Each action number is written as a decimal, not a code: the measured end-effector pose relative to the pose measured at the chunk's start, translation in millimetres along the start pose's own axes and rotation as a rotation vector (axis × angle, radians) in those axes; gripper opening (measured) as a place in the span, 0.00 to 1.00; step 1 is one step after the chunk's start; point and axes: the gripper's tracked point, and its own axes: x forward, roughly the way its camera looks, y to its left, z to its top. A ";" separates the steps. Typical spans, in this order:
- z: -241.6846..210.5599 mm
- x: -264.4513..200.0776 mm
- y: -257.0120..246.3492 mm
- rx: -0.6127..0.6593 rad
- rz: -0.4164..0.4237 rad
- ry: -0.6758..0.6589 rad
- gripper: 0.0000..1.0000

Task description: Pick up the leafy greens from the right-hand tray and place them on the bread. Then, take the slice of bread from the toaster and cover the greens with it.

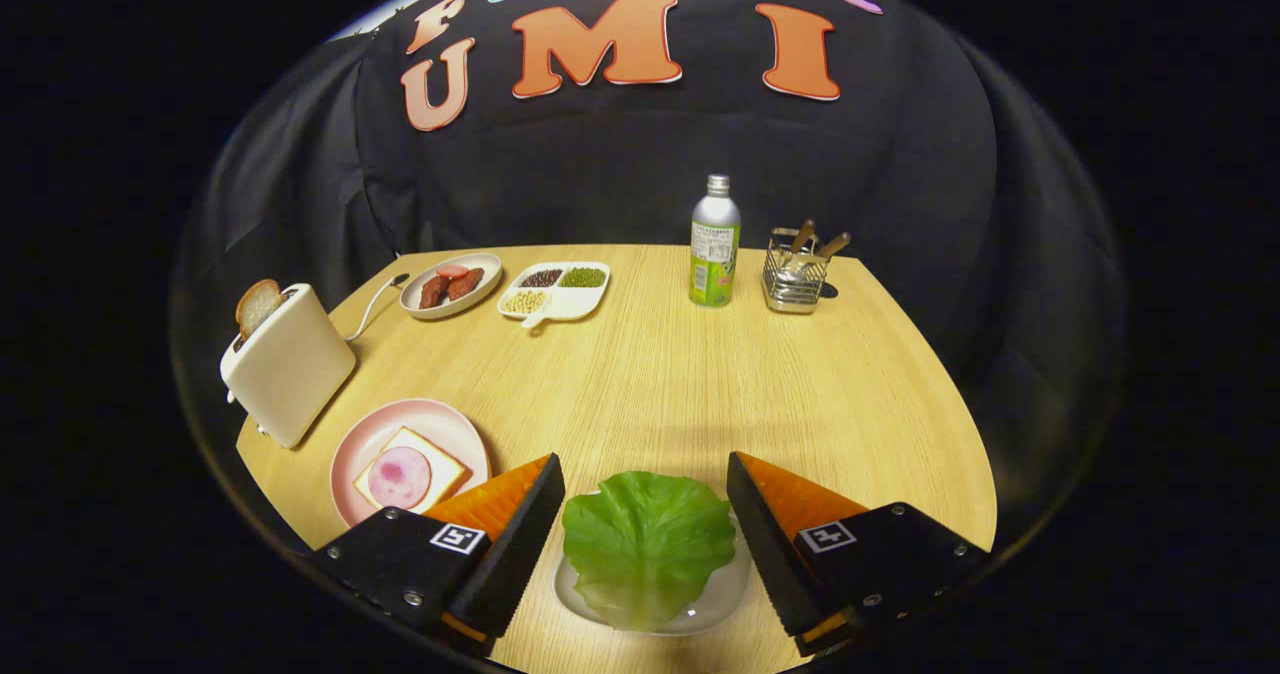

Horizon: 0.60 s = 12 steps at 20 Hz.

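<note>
**Gripper spread wide over the lettuce tray**

Gripper [645,484] fingers stand wide apart, one on each side of a green lettuce leaf [647,544], touching nothing. That single leaf lies on a small white tray [722,599] set between the fingers on the wooden table [680,384].

Beside the left finger sits one pink plate [365,439] holding one slice of bread [445,472] topped with a round pink slice of ham [398,477]. Just beyond it stands a cream toaster [290,364], with one browned slice of toast [257,305] poking out of its slot.

Farther back, an oval dish [420,306] carries a few pieces of reddish-brown meat. Next to it a white divided dish [570,304] has three compartments, each with a different kind of beans: dark, green and pale. Well to the right stand one green bottle [715,244] with a silver cap and one wire caddy [793,279] holding utensils with wooden handles.
</note>
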 end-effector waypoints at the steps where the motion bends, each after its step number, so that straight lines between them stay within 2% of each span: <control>1: -5.3 1.1 1.6 0.000 0.008 0.027 0.98; 12: -61.3 23.5 8.7 -0.011 0.012 0.265 0.97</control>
